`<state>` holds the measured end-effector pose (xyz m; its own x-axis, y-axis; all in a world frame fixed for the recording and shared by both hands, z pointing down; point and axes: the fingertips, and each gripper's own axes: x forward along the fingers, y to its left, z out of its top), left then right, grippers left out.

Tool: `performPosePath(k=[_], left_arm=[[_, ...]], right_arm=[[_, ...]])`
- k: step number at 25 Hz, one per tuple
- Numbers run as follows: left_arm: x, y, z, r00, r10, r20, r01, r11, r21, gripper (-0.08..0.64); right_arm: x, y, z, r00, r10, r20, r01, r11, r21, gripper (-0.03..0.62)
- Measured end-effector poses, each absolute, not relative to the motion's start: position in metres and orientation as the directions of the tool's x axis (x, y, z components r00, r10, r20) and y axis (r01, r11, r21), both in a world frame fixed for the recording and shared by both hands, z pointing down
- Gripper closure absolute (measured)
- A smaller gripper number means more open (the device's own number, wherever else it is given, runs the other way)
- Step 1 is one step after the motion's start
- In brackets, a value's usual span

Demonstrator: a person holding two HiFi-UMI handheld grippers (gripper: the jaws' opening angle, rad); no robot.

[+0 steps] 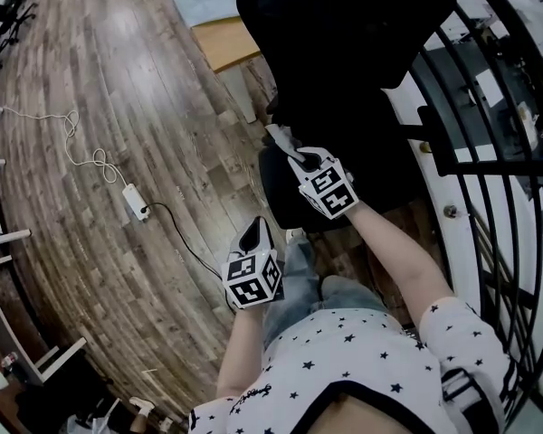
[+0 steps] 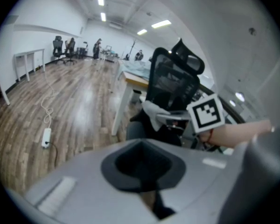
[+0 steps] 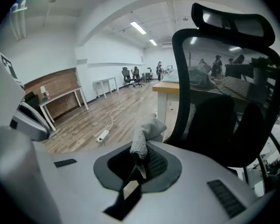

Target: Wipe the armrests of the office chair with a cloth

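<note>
**Cloth's grabbed, wiping not really going yet**

My right hand-held gripper (image 1: pixel 299 159) is clamped on the cloth (image 1: pixel 283 139), right up at the office chair (image 1: pixel 344 52). I can't tell if it's touching an armrest. The left hand-held gripper (image 1: pixel 256 235) hangs closed and empty over the floor (image 1: pixel 118 89). My guess is both armrests are left to do.

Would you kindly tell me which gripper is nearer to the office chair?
Right. The right gripper, holding the cloth, is right at the office chair; the left gripper sits short of it, by the person's legs.
</note>
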<state>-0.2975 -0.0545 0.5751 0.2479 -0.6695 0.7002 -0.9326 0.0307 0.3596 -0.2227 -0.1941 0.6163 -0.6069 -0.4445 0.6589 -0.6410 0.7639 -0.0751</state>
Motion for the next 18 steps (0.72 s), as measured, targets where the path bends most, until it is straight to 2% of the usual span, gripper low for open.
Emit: performPosePath(k=[18], left_arm=[[-0.306, -0.055, 0.602, 0.237, -0.634, 0.737, -0.927, 0.079, 0.366, 0.558]], right_arm=[[-0.25, -0.216, 0.69, -0.497, -0.338, 0.799, -0.565, 0.825, -0.002, 0.56]])
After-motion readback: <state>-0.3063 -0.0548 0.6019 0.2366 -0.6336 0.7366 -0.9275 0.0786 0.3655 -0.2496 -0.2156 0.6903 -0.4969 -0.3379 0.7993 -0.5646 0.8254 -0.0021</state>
